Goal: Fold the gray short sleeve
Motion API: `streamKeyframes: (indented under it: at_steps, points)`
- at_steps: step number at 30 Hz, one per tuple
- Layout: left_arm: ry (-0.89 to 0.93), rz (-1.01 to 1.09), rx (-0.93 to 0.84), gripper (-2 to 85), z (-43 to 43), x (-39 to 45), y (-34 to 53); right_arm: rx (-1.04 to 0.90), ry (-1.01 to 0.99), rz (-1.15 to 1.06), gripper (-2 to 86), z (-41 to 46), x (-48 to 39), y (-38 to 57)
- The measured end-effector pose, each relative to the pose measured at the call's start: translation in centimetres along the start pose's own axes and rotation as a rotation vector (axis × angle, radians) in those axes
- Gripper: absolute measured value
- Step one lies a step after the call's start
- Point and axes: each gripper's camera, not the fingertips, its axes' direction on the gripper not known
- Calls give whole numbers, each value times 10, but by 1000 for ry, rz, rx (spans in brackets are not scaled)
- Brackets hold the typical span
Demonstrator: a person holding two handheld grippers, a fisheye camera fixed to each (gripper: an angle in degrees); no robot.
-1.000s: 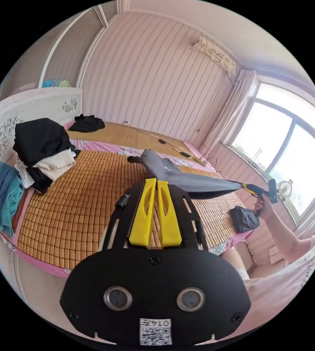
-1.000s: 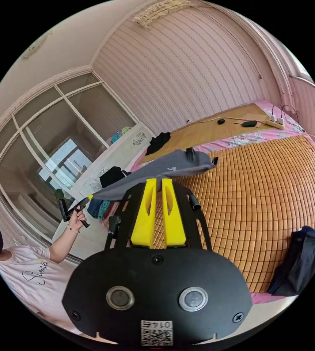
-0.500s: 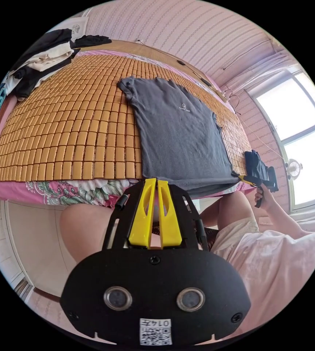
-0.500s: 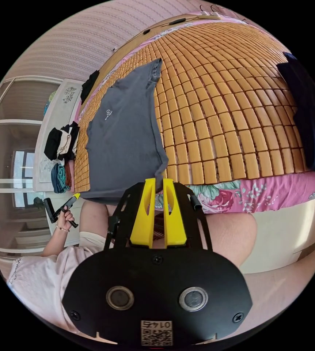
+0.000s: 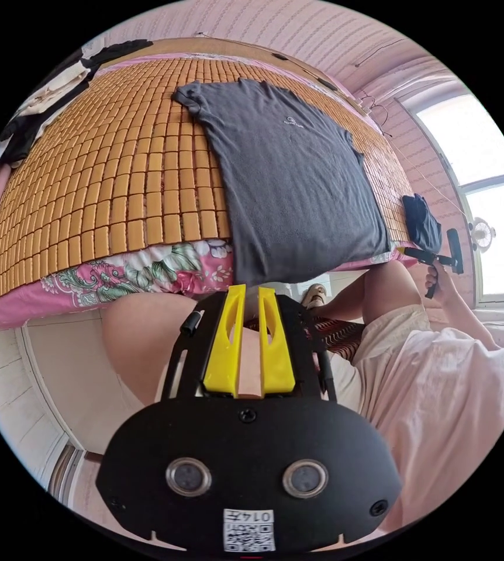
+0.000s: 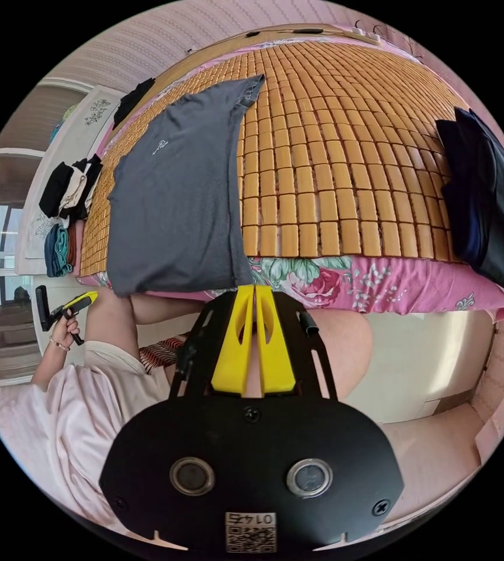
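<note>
We are seeing the gray short sleeve (image 5: 290, 175) lying flat and smooth on the bamboo-tile mat (image 5: 117, 175), chest side up, small pale logo showing, hem hanging over the bed edge above the pink floral sheet (image 5: 147, 274). The fabric is looking soft and matte; the mat is glossy rectangular tiles in rows.

Left gripper (image 5: 249, 292): yellow jaws are standing slightly apart, tips just below the hem, gripping nothing. Right gripper (image 6: 255, 291): yellow jaws are nearly pressed together right at the hem corner; we cannot tell if cloth is between them.

Half a second ago the left jaws were closer together at the hem; now they are parted and the shirt is lying further onto the mat.

A dark folded garment (image 6: 489, 204) is sitting near the mat's edge, a clothes pile (image 6: 68, 187) at the far side.
</note>
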Motion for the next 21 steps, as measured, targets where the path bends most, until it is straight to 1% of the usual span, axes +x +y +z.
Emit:
streamKeyframes:
  at_steps: [3, 5, 7, 18, 21]
  points:
    - [-8, 4, 7, 48, 3, -2, 0, -44, -13, -44, 75, 19, -19, -15]
    - [-3, -1, 25, 48, 3, -4, -2, -93, 11, -60, 70, 34, -29, -21]
    - [-5, -4, 29, 47, 4, -7, -4, -128, 68, -72, 25, 46, -37, -24]
    - [-15, -6, 34, 47, 13, -20, -8, -122, 24, -37, 6, 59, -42, -28]
    - [-14, -21, 60, 46, 8, -27, 1, -128, 46, -29, 4, 68, -50, -30]
